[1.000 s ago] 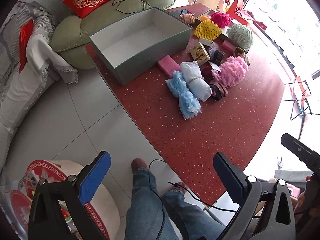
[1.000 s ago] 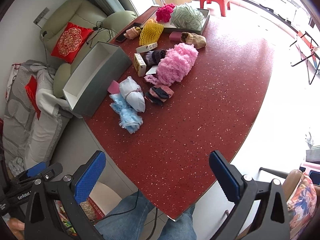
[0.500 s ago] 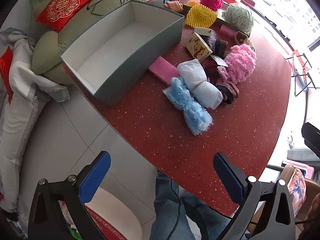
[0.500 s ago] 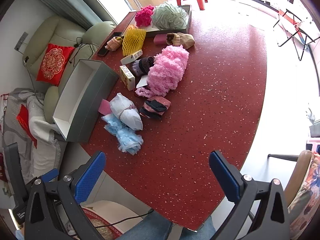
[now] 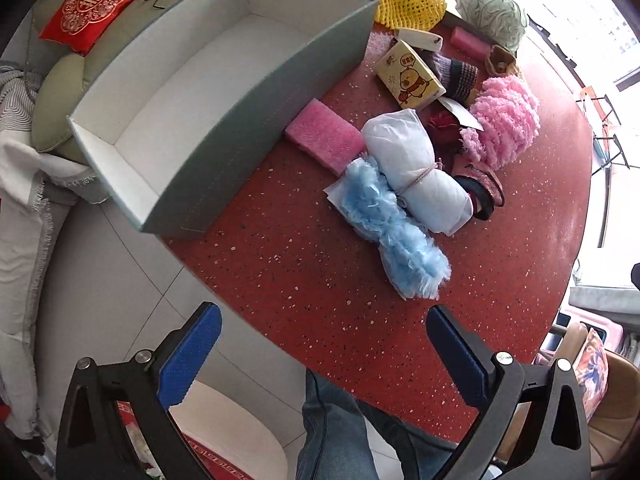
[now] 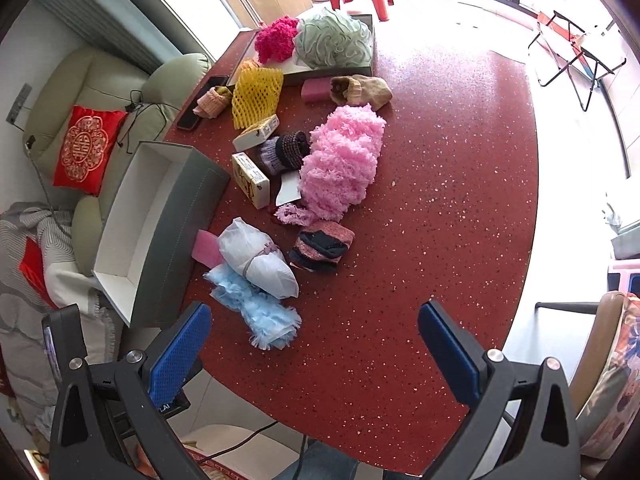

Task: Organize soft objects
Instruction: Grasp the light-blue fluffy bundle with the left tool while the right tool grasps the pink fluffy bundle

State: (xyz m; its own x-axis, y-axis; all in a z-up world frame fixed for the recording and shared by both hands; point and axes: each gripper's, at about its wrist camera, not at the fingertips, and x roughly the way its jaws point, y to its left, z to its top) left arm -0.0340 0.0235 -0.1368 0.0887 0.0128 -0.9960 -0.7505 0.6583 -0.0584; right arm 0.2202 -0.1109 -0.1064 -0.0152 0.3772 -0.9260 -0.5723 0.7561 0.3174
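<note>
An empty grey-green box (image 5: 256, 92) with a white inside stands at the left of the red table (image 5: 304, 272); it also shows in the right wrist view (image 6: 180, 232). Beside it lie a pink sponge (image 5: 325, 135), a white tied bundle (image 5: 416, 168), a fluffy blue cloth (image 5: 394, 228), a fluffy pink cloth (image 6: 340, 164) and rolled socks (image 6: 322, 245). My left gripper (image 5: 322, 354) is open and empty above the table's near edge. My right gripper (image 6: 314, 346) is open and empty, just short of the blue cloth (image 6: 256, 308).
Further back lie a yellow tissue pack (image 5: 409, 75), a yellow foam net (image 6: 256, 94), a dark striped sock (image 6: 286, 150), a magenta puff (image 6: 276, 38) and green puff (image 6: 334, 38) on a tray, and a phone (image 6: 189, 118). A sofa with a red cushion (image 6: 86, 148) stands left.
Both grippers have moved forward and closer to the table; the box and the soft things now fill more of both views. Nothing on the table has moved.
</note>
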